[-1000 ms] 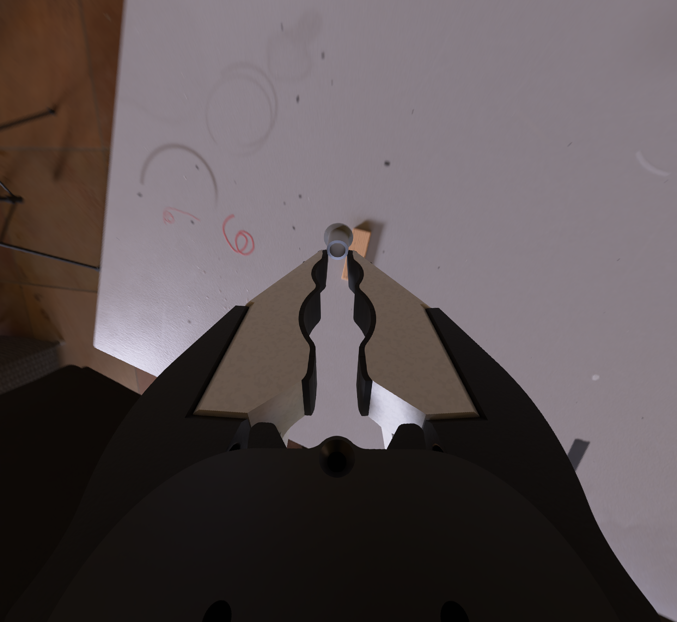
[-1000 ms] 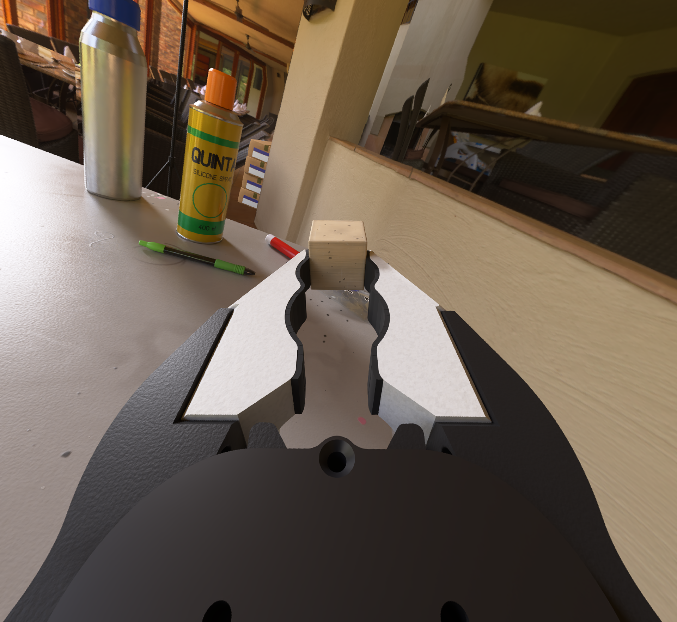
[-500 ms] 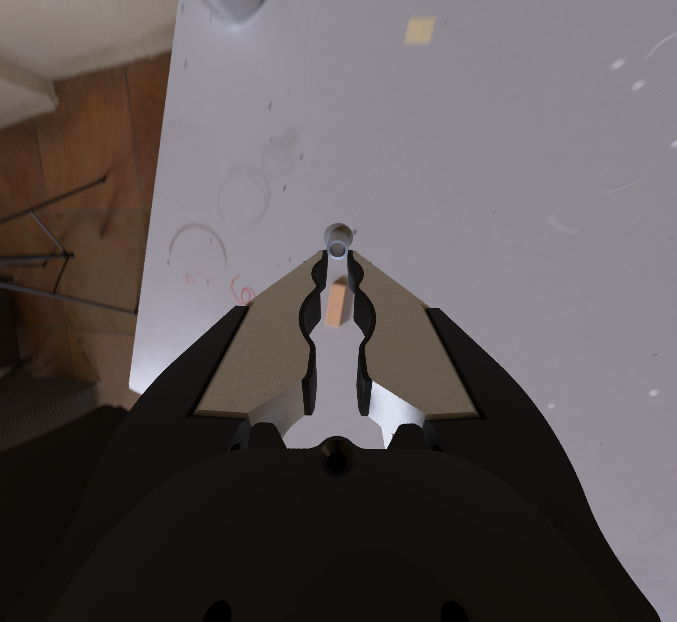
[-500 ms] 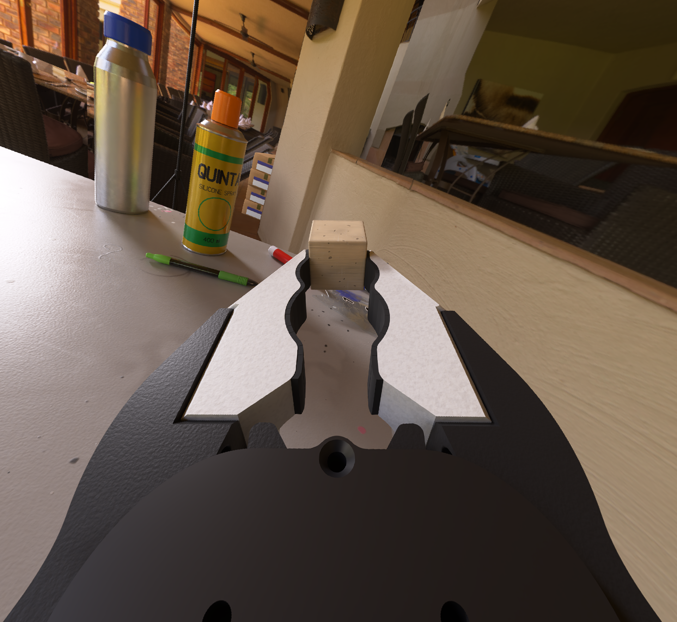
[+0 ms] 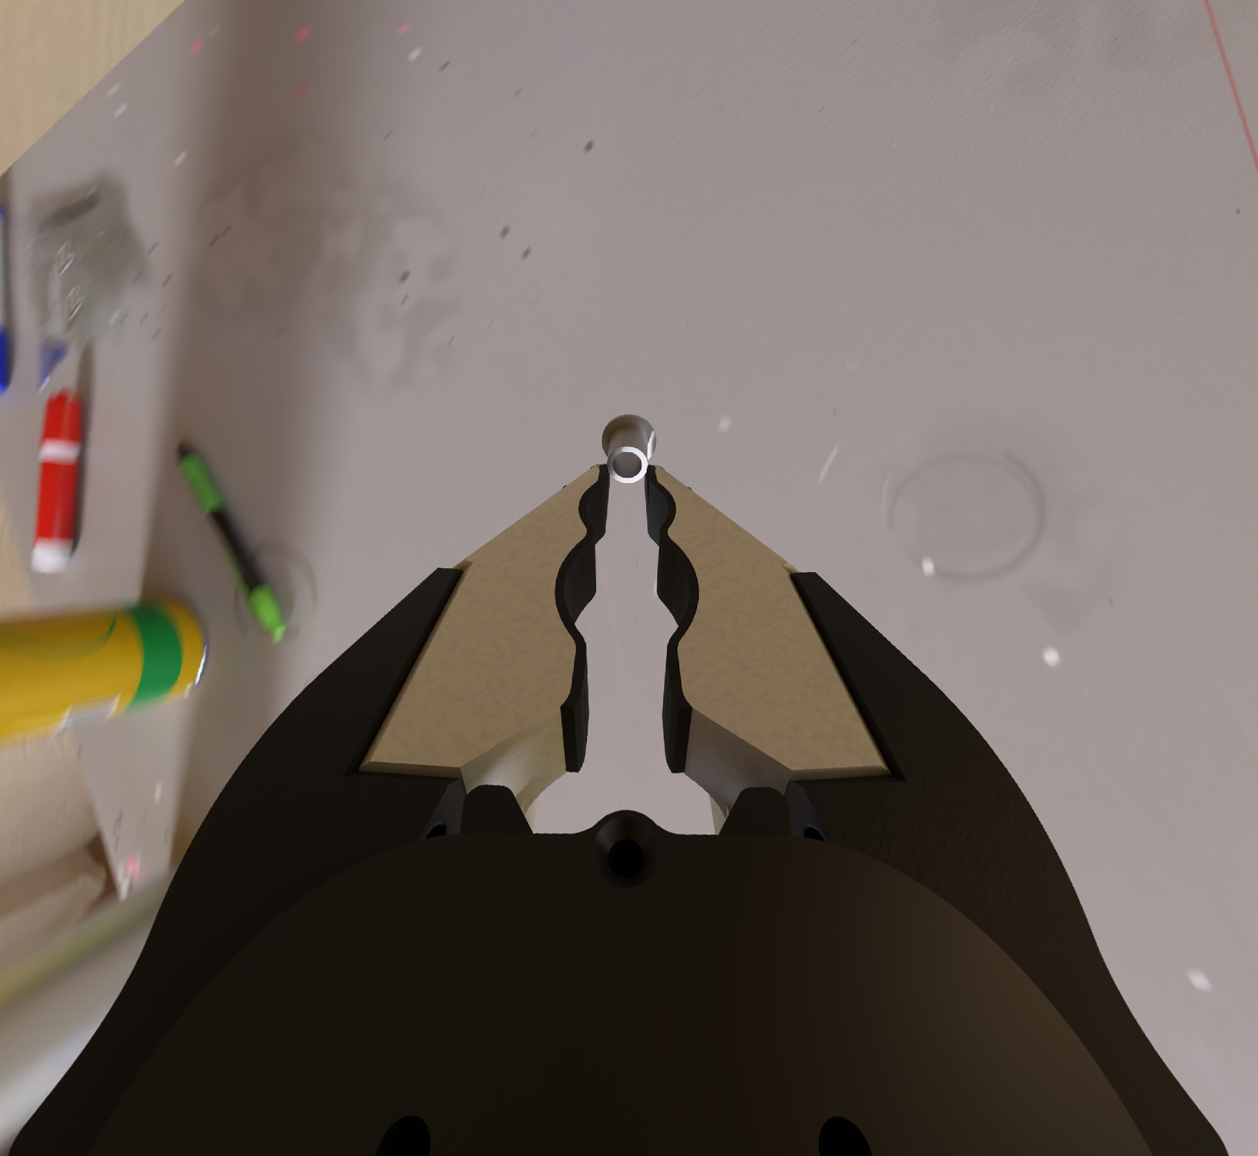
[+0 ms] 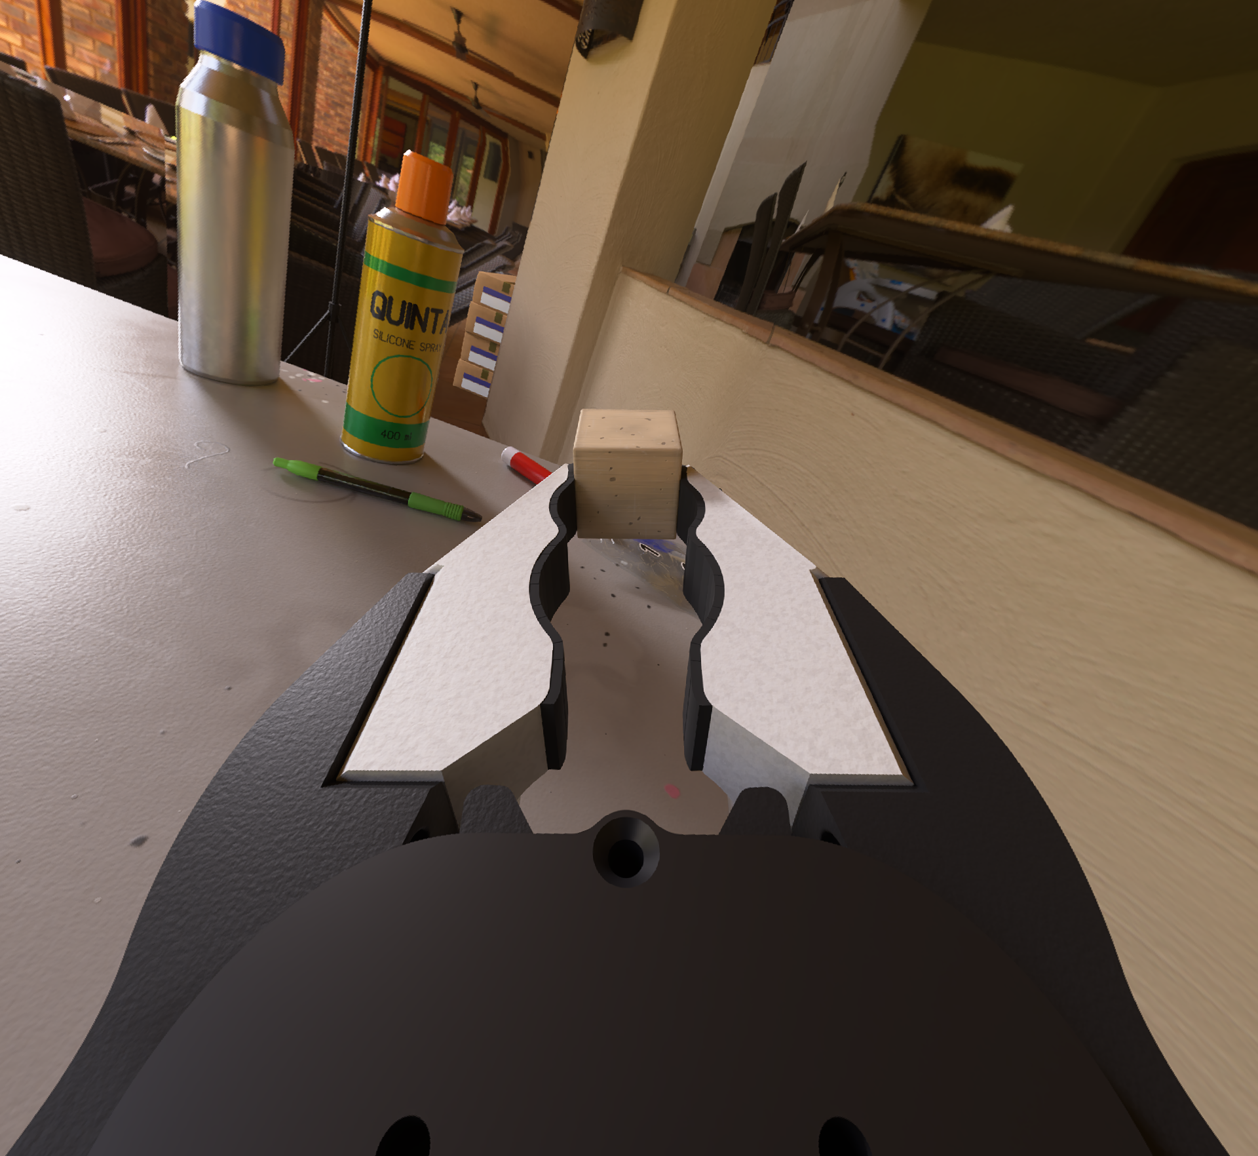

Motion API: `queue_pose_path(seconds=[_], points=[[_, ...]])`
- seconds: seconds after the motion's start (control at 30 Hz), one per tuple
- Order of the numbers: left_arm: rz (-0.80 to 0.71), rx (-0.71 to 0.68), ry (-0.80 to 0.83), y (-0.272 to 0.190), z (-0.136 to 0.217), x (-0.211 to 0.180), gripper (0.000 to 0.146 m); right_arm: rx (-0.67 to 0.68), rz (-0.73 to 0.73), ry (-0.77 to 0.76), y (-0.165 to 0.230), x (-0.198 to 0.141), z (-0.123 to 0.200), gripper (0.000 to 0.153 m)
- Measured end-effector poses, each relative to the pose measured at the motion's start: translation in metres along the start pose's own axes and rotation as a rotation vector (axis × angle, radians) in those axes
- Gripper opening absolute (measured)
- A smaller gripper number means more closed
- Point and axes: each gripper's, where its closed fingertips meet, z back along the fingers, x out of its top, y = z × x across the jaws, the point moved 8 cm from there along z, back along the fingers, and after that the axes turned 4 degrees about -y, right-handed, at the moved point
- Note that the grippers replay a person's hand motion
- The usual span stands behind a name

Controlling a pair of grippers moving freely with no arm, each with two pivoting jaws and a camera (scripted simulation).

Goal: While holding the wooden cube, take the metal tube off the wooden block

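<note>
My left gripper (image 5: 627,476) is shut on the metal tube (image 5: 627,456), a short silver pipe seen end-on at the fingertips, held high above the grey table (image 5: 817,238). The wooden block is not in the left wrist view. My right gripper (image 6: 627,497) is shut on the wooden cube (image 6: 627,473), a pale cube clamped between the fingertips just above the table (image 6: 136,578).
A yellow spray can (image 6: 401,320) (image 5: 95,660), a silver bottle with a blue cap (image 6: 231,204), a green pen (image 6: 374,489) (image 5: 231,541) and a red marker (image 6: 525,464) (image 5: 58,476) stand or lie on the table. A beige wall (image 6: 953,578) runs along the right.
My left gripper has risen and swung with the tube: the wooden block slid under the fingers and out of view, and the can, pen and marker came in. The right gripper moved slightly toward the bottle and can.
</note>
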Motion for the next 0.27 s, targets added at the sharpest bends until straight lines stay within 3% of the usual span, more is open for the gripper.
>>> queue_pose_path(seconds=[0.27], points=[[-0.111, -0.135, 0.046, 0.016, -0.115, 0.053, 0.01, 0.001, -0.017, -0.011, -0.005, 0.002, 0.002, 0.028]])
